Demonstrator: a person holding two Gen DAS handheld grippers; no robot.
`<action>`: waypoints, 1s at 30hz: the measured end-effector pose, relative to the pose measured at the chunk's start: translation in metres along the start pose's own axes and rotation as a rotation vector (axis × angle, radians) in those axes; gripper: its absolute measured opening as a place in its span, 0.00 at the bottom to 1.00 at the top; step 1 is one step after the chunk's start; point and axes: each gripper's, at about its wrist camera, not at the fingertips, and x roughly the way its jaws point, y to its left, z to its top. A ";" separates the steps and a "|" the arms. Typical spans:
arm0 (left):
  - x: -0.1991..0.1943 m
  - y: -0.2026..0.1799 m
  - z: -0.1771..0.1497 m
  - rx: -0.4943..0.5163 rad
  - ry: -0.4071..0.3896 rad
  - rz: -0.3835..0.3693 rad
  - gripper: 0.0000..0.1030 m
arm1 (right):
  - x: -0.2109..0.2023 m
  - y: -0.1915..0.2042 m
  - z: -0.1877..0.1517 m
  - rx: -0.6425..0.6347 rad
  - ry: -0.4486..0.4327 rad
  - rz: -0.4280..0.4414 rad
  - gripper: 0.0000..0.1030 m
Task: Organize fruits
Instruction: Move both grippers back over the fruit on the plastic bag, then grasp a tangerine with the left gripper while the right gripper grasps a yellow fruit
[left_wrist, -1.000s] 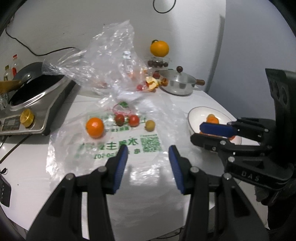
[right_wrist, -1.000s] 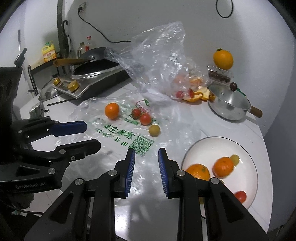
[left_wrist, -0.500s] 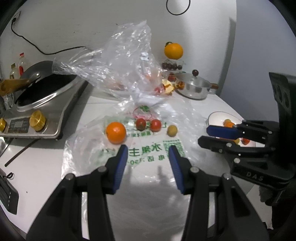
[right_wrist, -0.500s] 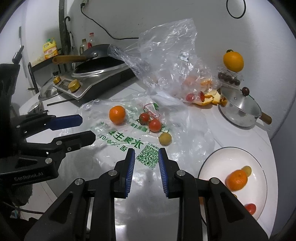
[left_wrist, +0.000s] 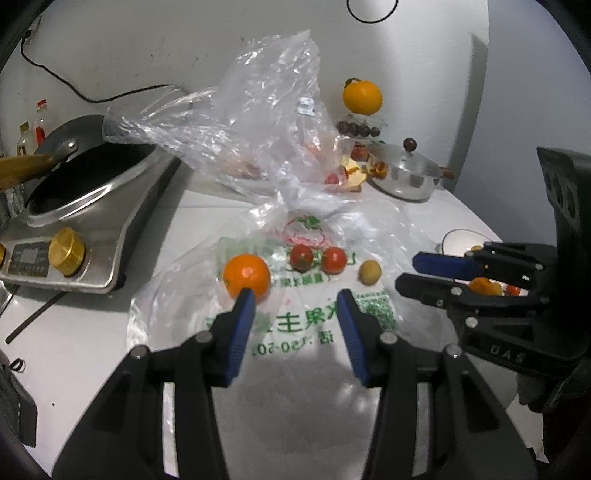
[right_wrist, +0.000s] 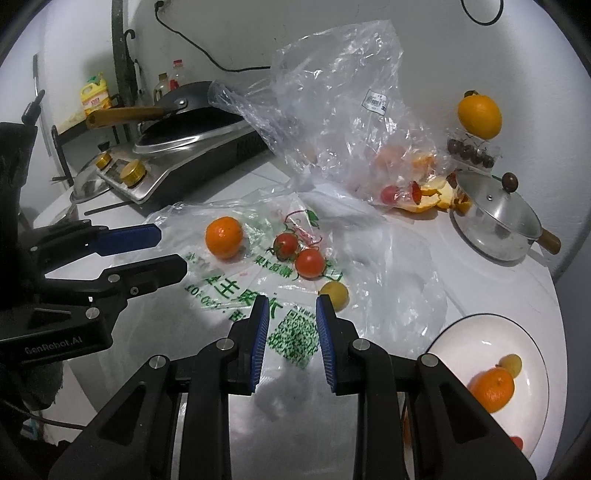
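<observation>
My left gripper (left_wrist: 295, 301) is spread wide with nothing between its blue pads, and the tip of one pad sits just in front of the tangerine (left_wrist: 246, 276) in my left wrist view. My right gripper (right_wrist: 290, 306) has its pads parted by a narrower gap, also holding nothing, above the QR code printed on the flat plastic bag (right_wrist: 280, 291). That bag lies spread on the white table (right_wrist: 110, 369) and carries green Chinese characters and a string of digits, seen upside down from both sides; I can make out "主" and part of a number but not the whole line. On the bag rest the tangerine, two cherry tomatoes (right_wrist: 297, 254) touching each other, and a small yellow fruit (right_wrist: 334, 294) just beyond my right pad. To the right stands the white plate (right_wrist: 480, 328) holding another tangerine (right_wrist: 493, 389), a small yellow fruit and a red tomato at the edge. My left tool's body reads "GenRobot.AI" in the right wrist view; my right tool shows "DAS" in the left wrist view. Behind, a crumpled clear bag (right_wrist: 332, 103) bears a small barcode sticker I cannot read, with orange peel (right_wrist: 432, 195) beside a lidded steel pot (right_wrist: 495, 225).
</observation>
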 end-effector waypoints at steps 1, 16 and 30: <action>0.003 0.001 0.001 -0.001 0.002 0.000 0.46 | 0.002 -0.001 0.001 0.000 0.000 0.001 0.27; 0.042 0.017 0.018 -0.015 0.045 0.025 0.49 | 0.037 -0.020 0.013 0.035 0.032 -0.015 0.27; 0.077 0.033 0.022 -0.054 0.106 0.073 0.51 | 0.065 -0.035 0.014 0.078 0.099 -0.046 0.27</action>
